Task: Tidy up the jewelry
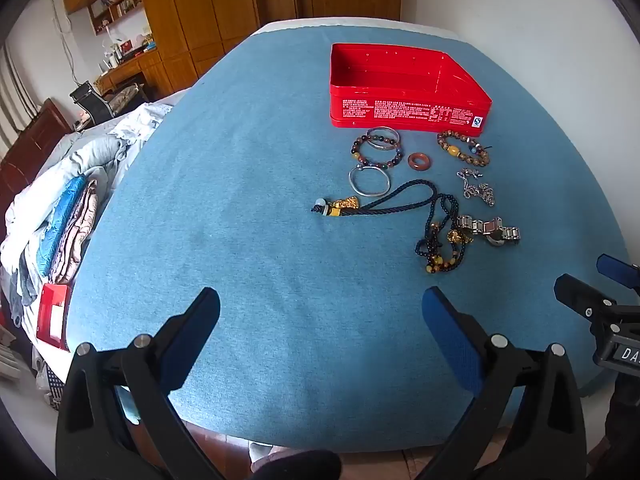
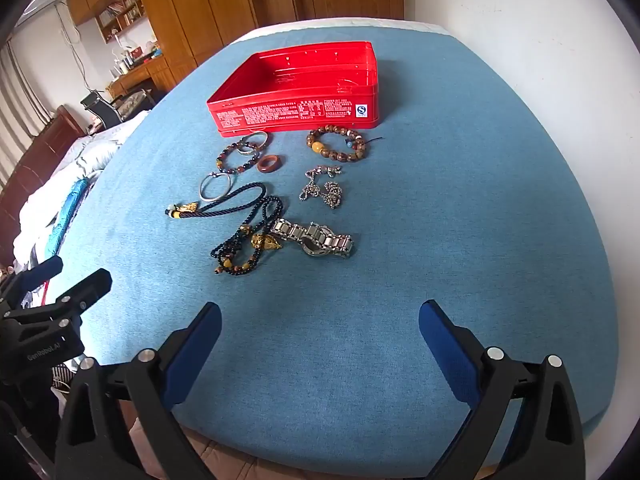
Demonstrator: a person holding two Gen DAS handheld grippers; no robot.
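An open, empty red tin [image 1: 404, 80] [image 2: 304, 88] stands at the far side of the blue cloth. In front of it lie several pieces of jewelry: a brown bead bracelet [image 1: 464, 149] [image 2: 337, 145], a dark bead bracelet [image 1: 376, 150] [image 2: 236, 158], a red ring [image 1: 419, 161] [image 2: 270, 163], a silver bangle [image 1: 369, 179] [image 2: 216, 187], a silver chain [image 1: 478, 188] [image 2: 322, 190], a dark cord necklace [image 1: 384, 200] [image 2: 224, 206], a black bead necklace [image 1: 442, 240] [image 2: 248, 248] and a metal watch [image 1: 490, 231] [image 2: 316, 238]. My left gripper [image 1: 320, 304] and right gripper [image 2: 320, 316] are open and empty, near the front edge.
The blue cloth [image 1: 260, 220] covers the table. A bed with piled laundry [image 1: 68, 208] and a red box [image 1: 52, 316] lies to the left. Wooden cabinets [image 1: 192, 8] stand behind. The right gripper shows at the right edge of the left wrist view [image 1: 600, 300].
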